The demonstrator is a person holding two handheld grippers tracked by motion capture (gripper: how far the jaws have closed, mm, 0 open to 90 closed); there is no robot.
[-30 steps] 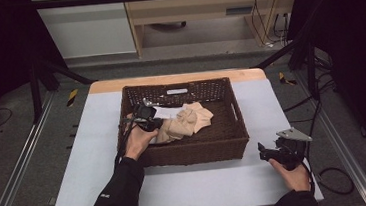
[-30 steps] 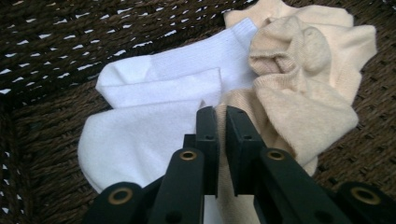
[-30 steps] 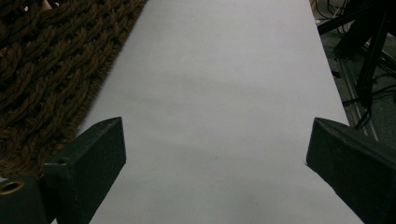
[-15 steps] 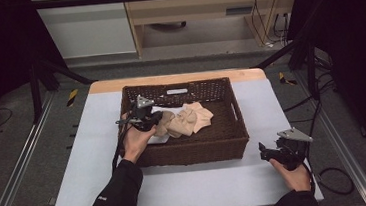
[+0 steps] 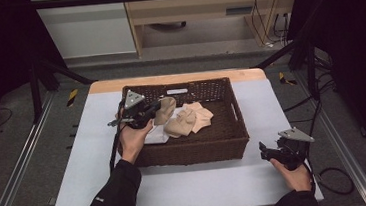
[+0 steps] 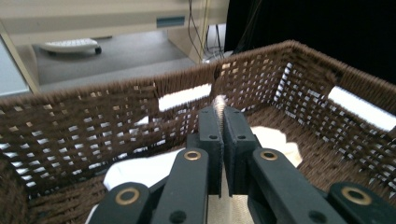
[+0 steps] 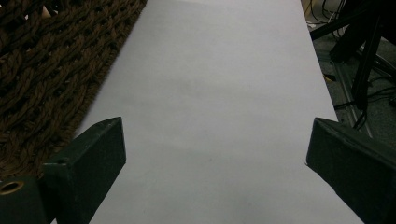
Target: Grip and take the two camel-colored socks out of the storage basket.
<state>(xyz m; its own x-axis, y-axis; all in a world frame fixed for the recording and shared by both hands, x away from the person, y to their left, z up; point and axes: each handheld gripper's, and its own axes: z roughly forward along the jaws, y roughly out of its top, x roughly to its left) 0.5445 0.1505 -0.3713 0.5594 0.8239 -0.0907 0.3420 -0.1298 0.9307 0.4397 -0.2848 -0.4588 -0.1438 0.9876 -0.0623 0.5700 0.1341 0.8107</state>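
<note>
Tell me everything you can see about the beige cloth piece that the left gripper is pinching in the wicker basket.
The beige cloth piece looks like soft, thin fabric. The left gripper is shut on it, and a frayed edge pokes up between the black jaws in the left gripper view. It hangs limp from the jaws over the dark brown woven wicker basket, beside a crumpled pile of similar beige cloths and a white cloth. Whether its lower end touches them is unclear.
</note>
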